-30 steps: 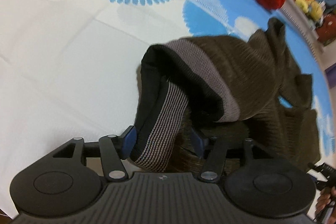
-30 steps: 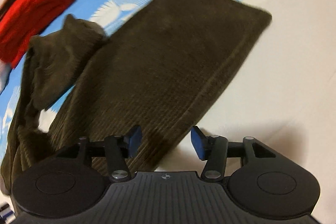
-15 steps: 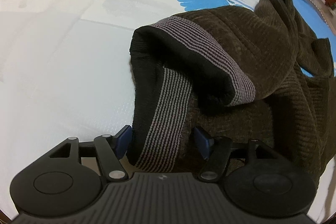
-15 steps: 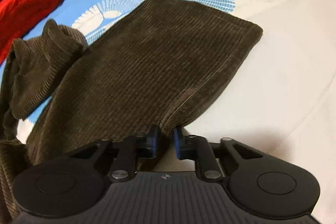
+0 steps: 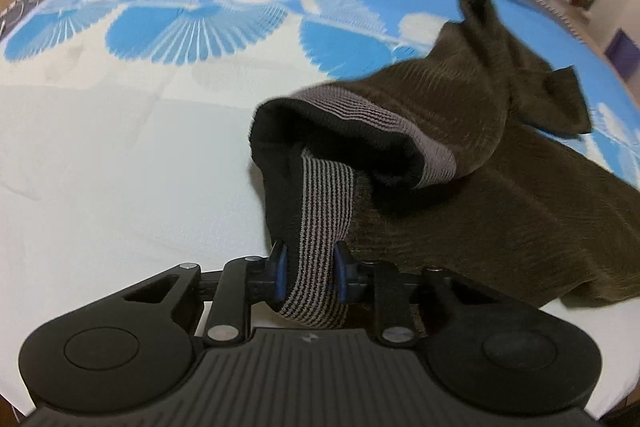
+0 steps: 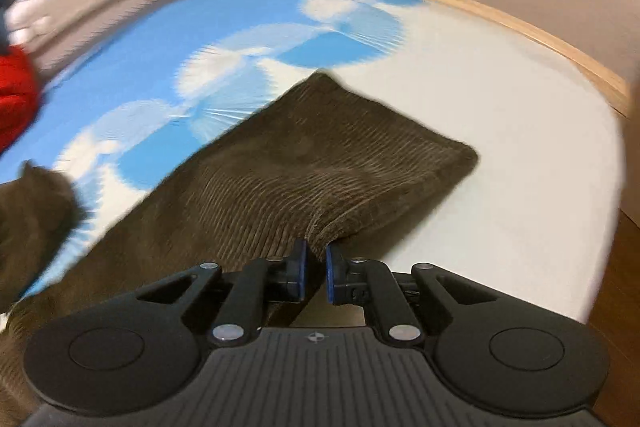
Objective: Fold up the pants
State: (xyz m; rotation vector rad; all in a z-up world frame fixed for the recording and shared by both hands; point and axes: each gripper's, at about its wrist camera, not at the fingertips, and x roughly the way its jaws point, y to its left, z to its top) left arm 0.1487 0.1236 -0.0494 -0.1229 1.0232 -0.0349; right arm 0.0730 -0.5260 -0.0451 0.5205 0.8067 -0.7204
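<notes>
Left wrist view shows the left gripper (image 5: pixel 308 269) just clamped on the pants (image 5: pixel 460 155) waistband (image 5: pixel 324 211) at 6 o'clock (right gripper (image 6: pixel 316 269) pinches a leg), so lift both evenly.

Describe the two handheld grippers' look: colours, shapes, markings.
Both match. The left gripper and right gripper have black bodies with a ribbed centre plate bearing a small round emblem, a round disc housing on each side, black linkage arms with silver pivot pins, and blue finger pads. No cables, hands or sleeves visible.
</notes>
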